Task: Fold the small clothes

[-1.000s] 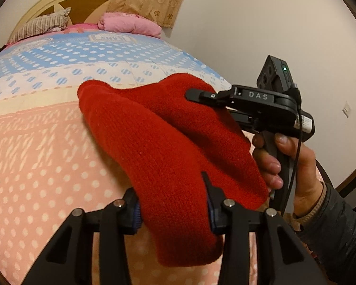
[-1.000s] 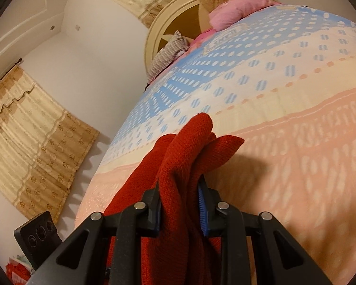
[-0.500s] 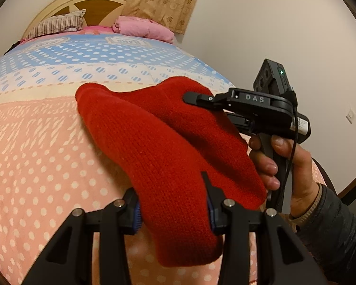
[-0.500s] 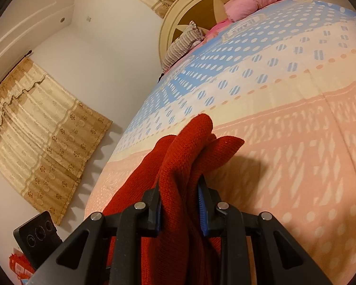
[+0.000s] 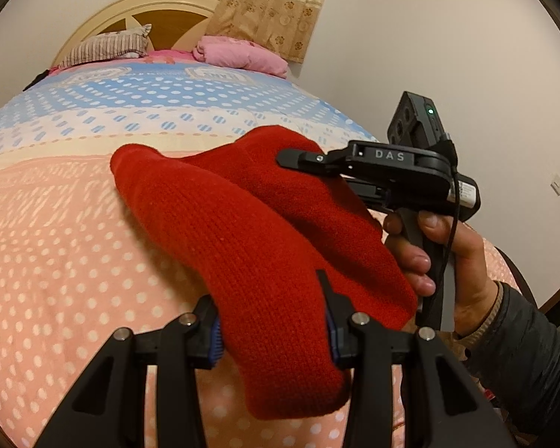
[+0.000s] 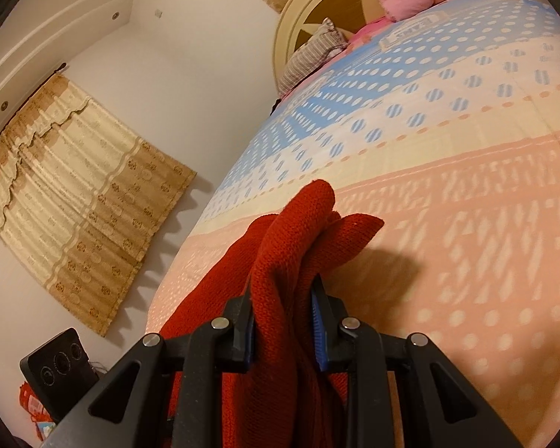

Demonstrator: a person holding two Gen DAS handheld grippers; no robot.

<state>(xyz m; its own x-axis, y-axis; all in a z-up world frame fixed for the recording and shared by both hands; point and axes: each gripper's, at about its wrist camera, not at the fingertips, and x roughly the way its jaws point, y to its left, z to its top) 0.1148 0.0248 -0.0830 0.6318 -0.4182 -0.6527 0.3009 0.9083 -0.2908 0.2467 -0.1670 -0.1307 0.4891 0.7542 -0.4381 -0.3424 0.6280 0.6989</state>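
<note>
Well, most of both views is filled by the bed (image 5: 56,246), spread with a dotted quilt that runs from peach near the cameras through a cream band to blue at the far end. Behind it a rounded cream headboard (image 5: 160,11) is seen, with gold patterned curtains (image 5: 265,3) hanging above it and a second set of curtains (image 6: 74,201) on the side wall in the right wrist view. At the head of the bed a striped pillow (image 5: 108,46) and a pink bundle of bedding (image 5: 239,56) are laid side by side.

Over the peach part of the quilt a red knitted garment (image 5: 250,246) is held up, bunched and draped between the two tools. One end of it is clamped between the jaws of the left gripper (image 5: 272,332), and the cloth is spilled over and below the fingers, so a good part of the quilt in front is blocked from sight. The far end is pinched by the right gripper (image 5: 298,158), whose jaws are closed on a thick fold; from its own camera the gripper (image 6: 282,321) is shown with the knit bulging up between the blue pads (image 6: 317,321). The handle is wrapped by the right hand (image 5: 451,257), partly screened by the hanging cloth. A shadow is cast on the quilt just beside the raised fold.
</note>
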